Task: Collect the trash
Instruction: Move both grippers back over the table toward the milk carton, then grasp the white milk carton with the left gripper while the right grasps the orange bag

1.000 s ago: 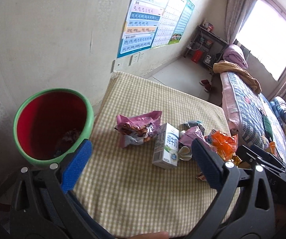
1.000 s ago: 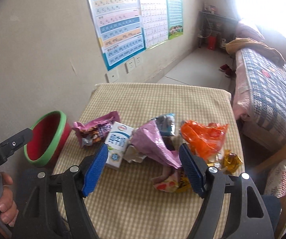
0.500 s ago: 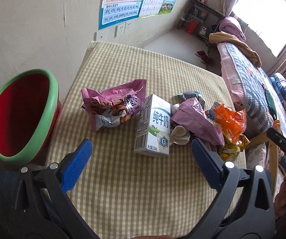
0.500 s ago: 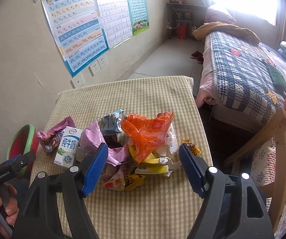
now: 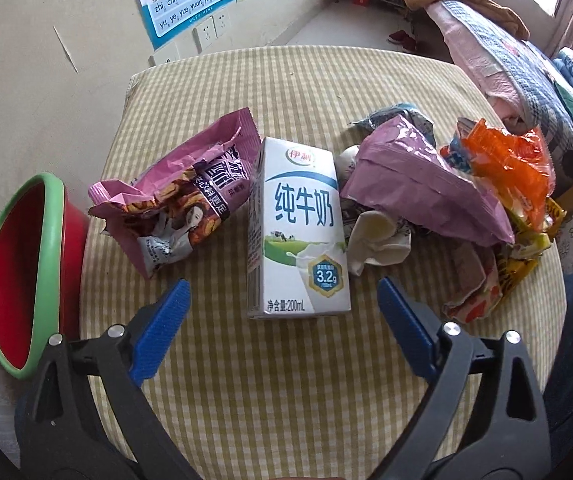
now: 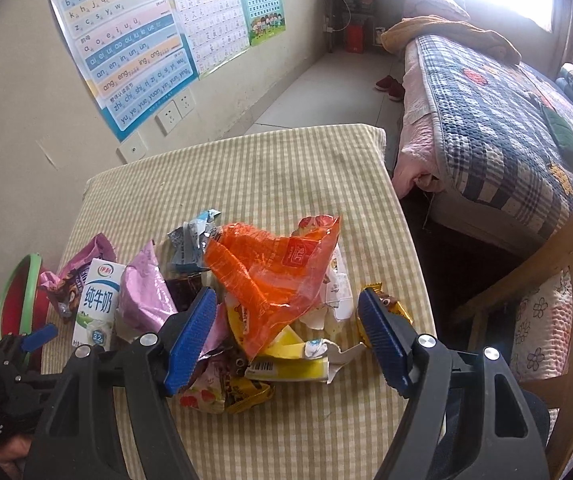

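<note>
At the far left the red plastic bin with a green rim (image 5: 26,272) has slid towards the frame edge as the left gripper (image 5: 282,300) has closed in on the table, so a first pick looks imminent. Its jaws gape empty, the white milk carton (image 5: 298,228) lying just beyond them. Further right, the right gripper (image 6: 286,316), equally spread and empty, hovers over the orange plastic wrapper (image 6: 274,268).
</note>
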{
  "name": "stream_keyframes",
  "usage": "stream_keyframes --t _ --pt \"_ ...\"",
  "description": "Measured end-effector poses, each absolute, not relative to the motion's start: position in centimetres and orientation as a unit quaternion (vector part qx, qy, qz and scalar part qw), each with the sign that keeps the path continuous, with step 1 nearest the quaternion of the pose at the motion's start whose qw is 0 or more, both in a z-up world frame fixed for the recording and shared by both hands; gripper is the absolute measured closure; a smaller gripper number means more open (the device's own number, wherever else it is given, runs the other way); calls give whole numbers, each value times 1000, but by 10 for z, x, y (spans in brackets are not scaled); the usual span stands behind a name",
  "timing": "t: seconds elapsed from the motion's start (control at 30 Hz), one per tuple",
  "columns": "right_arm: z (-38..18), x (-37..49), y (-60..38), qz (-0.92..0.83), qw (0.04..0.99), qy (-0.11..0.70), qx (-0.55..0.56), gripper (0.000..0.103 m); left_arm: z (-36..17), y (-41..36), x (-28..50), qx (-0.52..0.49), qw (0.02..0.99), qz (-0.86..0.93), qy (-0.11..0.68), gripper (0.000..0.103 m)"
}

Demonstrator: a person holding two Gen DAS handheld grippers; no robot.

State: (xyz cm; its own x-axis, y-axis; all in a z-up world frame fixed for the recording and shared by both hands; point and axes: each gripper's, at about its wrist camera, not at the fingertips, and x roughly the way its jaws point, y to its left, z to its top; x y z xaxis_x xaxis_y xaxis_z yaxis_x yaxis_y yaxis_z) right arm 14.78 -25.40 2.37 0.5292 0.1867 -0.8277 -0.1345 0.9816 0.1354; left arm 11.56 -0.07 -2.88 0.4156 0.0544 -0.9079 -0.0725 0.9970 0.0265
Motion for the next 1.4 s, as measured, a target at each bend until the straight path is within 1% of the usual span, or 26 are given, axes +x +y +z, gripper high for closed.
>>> stream_keyframes --t 0.17,0.23,0.27,0.33,0.37,0.4,0.43,0.47,0.53,0.57,0.63,1.1,1.4 --pt "3 171 -262 95 855 507 57 32 -38 -2 123 0 835 40 549 16" --pt "-5 177 -264 100 849 514 71 32 -40 -2 125 -1 833 41 551 20" --pt "-7 179 -265 101 848 515 76 36 -41 -2 126 -3 833 40 552 22" --pt "-12 183 -266 108 843 520 90 46 -44 -1 127 -7 831 39 555 34" --pt "-15 185 -267 111 839 523 98 55 -45 -2 126 -10 830 38 556 38" --pt "-16 186 -267 112 837 525 102 57 -46 -1 127 -15 829 34 558 48" --pt "-16 186 -267 113 837 525 104 59 -47 -1 127 -19 828 33 560 49" --pt "-14 185 -268 114 838 523 105 64 -46 -1 126 -21 829 32 558 49" --pt "-12 184 -269 120 839 520 106 67 -45 0 125 -23 831 31 555 50" --pt "-11 183 -269 121 840 518 104 70 -44 -1 125 -23 832 31 553 50" --pt "-7 179 -268 124 844 513 99 73 -42 0 123 -26 835 30 549 50" --pt "49 145 -252 136 885 441 63 74 -4 12 93 -65 859 40 506 51" --pt "74 126 -240 153 892 421 51 74 24 24 75 -91 874 41 475 51"
